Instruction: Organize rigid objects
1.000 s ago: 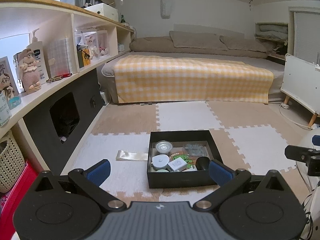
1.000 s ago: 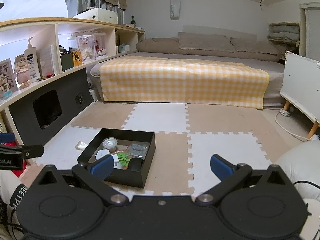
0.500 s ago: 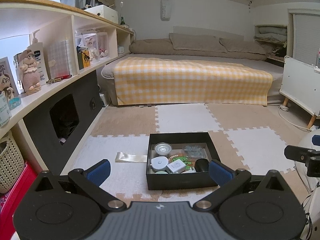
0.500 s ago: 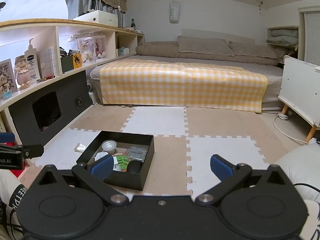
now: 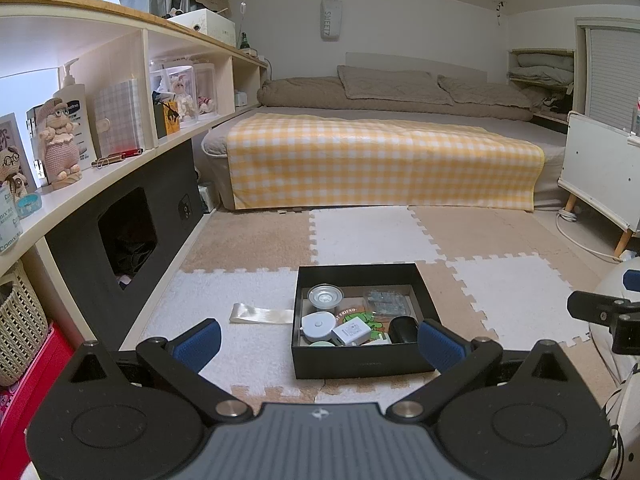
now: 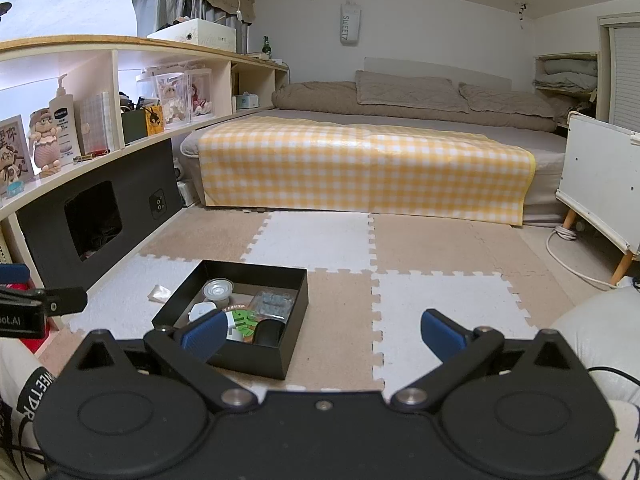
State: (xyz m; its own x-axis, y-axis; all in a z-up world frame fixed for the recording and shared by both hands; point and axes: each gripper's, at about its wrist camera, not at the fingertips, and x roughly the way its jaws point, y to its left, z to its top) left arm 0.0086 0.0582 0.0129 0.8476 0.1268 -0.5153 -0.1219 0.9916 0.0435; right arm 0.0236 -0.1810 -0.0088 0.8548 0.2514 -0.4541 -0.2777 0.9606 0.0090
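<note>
I see the black box (image 5: pixel 362 354) sitting on the floor mat (image 5: pixel 372 234), low in the centre of the left wrist view and lower left of centre in the right wrist view (image 6: pixel 256 354). It is open on top and holds several small things. A round clear dish (image 5: pixel 325 295) lies in its far left corner, with a clear plastic packet (image 5: pixel 386 301) to the right of it along the far wall. Nearer to me are a white round case (image 5: pixel 318 326), a white plug adapter (image 5: pixel 352 333) just beside it, and a black cylinder (image 5: pixel 403 330) in the near right corner. Under them lies a card with green print (image 5: pixel 362 316); I cannot read it in full.

Just outside the box, on its left, a pale ribbon strip (image 5: pixel 262 315) lies flat on the mat, almost touching the box wall.

My left gripper (image 5: pixel 318 346) is released, its blue pads wide apart and holding nothing; the box shows between them but farther off, not in contact. My right gripper (image 6: pixel 324 334) is likewise spread wide and empty, with its left pad overlapping the near part of the box in the picture.

Beyond the box, across the upper middle of both views, stands a bed (image 5: pixel 384 160) with a yellow checked cover. A long shelf (image 5: pixel 120 168) with bottles and figures runs along the left edge of the frame.
</note>
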